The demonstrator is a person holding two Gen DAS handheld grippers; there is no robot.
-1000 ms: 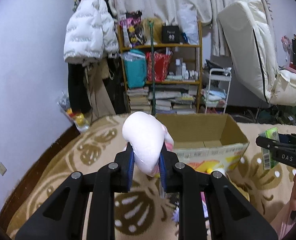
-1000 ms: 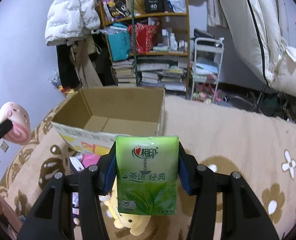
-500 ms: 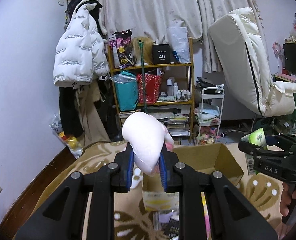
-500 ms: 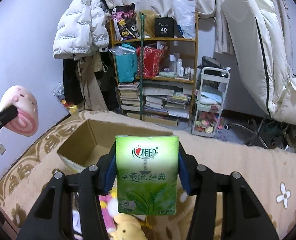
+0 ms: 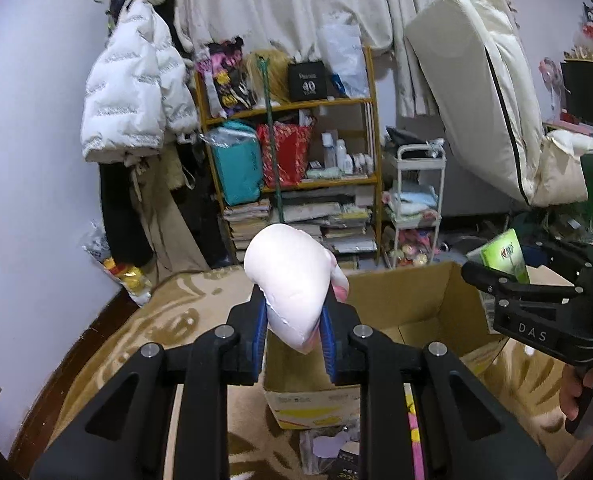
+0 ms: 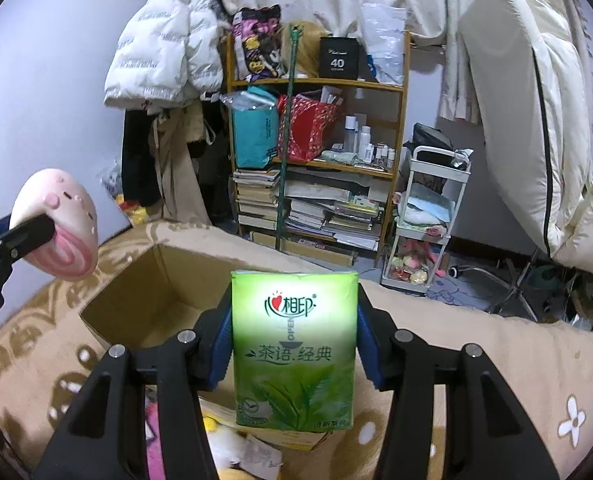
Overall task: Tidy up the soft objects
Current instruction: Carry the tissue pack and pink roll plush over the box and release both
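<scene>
My left gripper (image 5: 293, 334) is shut on a pale pink plush toy (image 5: 290, 280) and holds it raised above the near left corner of an open cardboard box (image 5: 396, 308). The toy also shows in the right wrist view (image 6: 62, 228). My right gripper (image 6: 294, 354) is shut on a green pack of tissues (image 6: 294, 354) and holds it upright above the box's (image 6: 152, 292) near right side. The pack also shows at the right of the left wrist view (image 5: 504, 256). The box looks empty inside.
The box stands on a beige patterned blanket (image 6: 476, 344). A yellow plush (image 6: 232, 444) and pink items (image 6: 152, 432) lie in front of the box. Behind stand a cluttered shelf (image 5: 296, 168), a white cart (image 5: 416, 208), a hanging white jacket (image 5: 136, 96) and a leaning mattress (image 5: 488, 92).
Both grippers have risen with their objects, so the box now sits lower in both views. Each grip is unchanged.
</scene>
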